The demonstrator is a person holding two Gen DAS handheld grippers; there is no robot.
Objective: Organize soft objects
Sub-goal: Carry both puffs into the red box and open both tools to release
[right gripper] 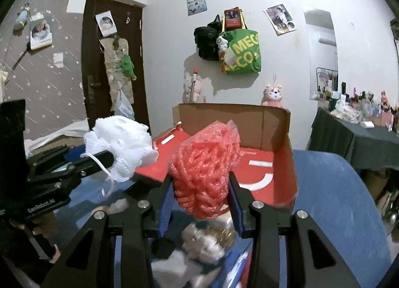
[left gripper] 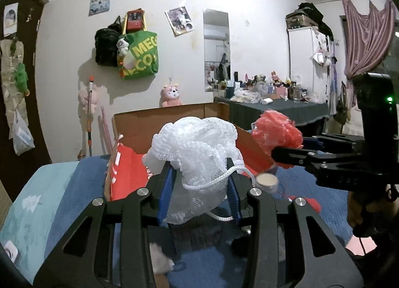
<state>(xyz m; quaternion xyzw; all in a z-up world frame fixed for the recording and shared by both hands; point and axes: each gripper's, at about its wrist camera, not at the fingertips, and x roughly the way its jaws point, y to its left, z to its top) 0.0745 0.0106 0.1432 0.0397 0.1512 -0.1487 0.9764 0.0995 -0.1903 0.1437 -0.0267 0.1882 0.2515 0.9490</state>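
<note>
Holding both tools up over the blue bedspread, we have the left gripper clamped on a white loofah, its cord looped between the fingers. Our right gripper is clamped on a red loofah. Just ahead of both sits an open cardboard box with a red lining.

White mesh loofah; red mesh loofah; brown cardboard box, red lining; blue blanket.
</note>
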